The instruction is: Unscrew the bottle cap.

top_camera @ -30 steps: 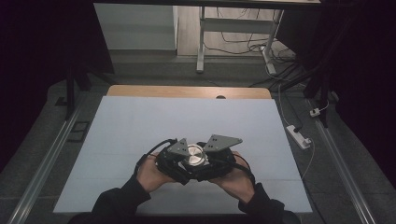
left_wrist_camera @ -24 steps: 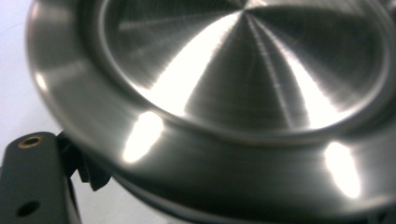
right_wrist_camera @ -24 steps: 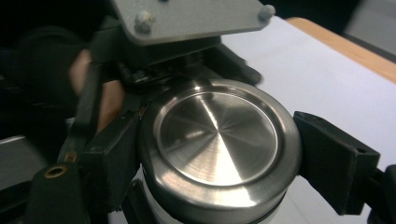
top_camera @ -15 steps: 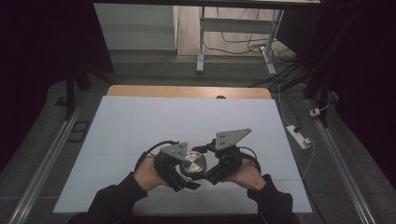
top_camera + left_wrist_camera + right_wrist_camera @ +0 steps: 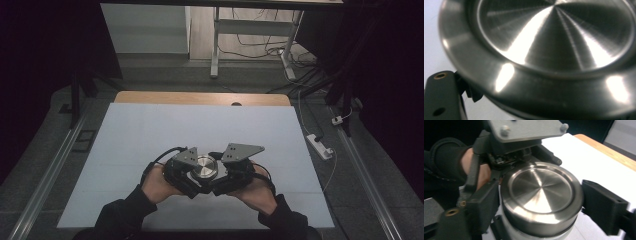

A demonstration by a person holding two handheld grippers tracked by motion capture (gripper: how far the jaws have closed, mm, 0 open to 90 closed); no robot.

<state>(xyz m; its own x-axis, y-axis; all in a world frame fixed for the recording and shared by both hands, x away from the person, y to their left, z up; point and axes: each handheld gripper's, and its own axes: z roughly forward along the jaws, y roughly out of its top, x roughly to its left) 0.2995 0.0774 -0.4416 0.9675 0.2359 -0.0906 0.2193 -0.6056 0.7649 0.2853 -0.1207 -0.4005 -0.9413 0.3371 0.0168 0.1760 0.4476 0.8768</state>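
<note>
Both grippers are back tight together near the table's (image 5: 150,130) front edge, the right gripper (image 5: 226,179), swung out wide half a second ago, having just closed its jaws onto the steel lid (image 5: 205,167) of the tin, while the left gripper (image 5: 186,175) stays clamped on it.

No lettering, label, brand mark, number or sign can be read anywhere in these pictures. The brushed steel lid (image 5: 541,192) carries only concentric machining marks and glare, and the grey plates on the grippers and the white table (image 5: 150,130) bear no print.
</note>
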